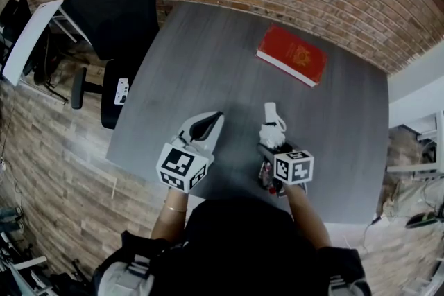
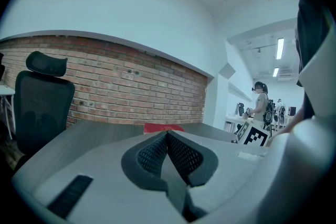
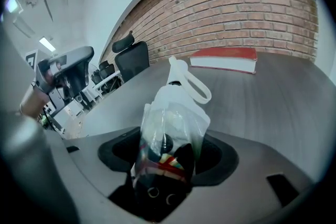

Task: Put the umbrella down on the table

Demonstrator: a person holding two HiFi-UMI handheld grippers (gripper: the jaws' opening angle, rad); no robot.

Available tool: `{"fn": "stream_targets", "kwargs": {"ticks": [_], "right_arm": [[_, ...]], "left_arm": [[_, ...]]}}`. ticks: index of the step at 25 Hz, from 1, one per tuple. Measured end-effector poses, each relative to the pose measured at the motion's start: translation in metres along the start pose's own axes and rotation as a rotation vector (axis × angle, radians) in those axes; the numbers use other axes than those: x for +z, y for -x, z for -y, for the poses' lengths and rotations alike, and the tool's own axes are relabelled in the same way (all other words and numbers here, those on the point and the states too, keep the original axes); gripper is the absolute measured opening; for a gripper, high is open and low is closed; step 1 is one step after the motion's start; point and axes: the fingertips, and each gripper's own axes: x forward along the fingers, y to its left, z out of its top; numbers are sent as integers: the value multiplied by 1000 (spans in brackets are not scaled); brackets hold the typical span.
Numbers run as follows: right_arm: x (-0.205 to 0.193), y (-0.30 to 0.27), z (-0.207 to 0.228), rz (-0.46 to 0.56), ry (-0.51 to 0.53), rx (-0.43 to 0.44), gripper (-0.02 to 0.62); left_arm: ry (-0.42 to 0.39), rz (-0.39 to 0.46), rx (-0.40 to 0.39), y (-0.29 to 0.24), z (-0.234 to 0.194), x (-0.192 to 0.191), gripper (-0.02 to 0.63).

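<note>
On table (image 1: 208,66), book (image 1: 292,55) far right; chair (image 1: 118,7) beyond left corner

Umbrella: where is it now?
The umbrella is clamped in the right gripper, low centre in the head view over the near part of the table; the red book lies beyond it.

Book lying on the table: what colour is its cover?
The book is red, clearest in the head view.

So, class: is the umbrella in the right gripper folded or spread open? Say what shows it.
Folded. The umbrella is a compact wrapped bundle, canopy not spread, clamped between the right gripper's jaws.
</note>
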Motion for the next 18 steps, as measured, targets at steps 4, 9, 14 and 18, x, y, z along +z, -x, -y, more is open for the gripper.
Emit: {"fn": "stream_targets", "kwargs": {"ticks": [4,9,14,18], "right_arm": [[-3,-3,1,-11,-12,-6,287],[-3,-6,3,-24,-16,-15,287],[4,-6,2,-16,-17,-19,288],[1,-9,5,-31,-31,-32,290]], "left_arm": [[16,-20,1,1,0,-2,2],[3,-6,-4,0,-1,-2,2],[-1,-4,-3,-1,0,0,2],[3,-6,-3,-1,-1,-2,2]]}}
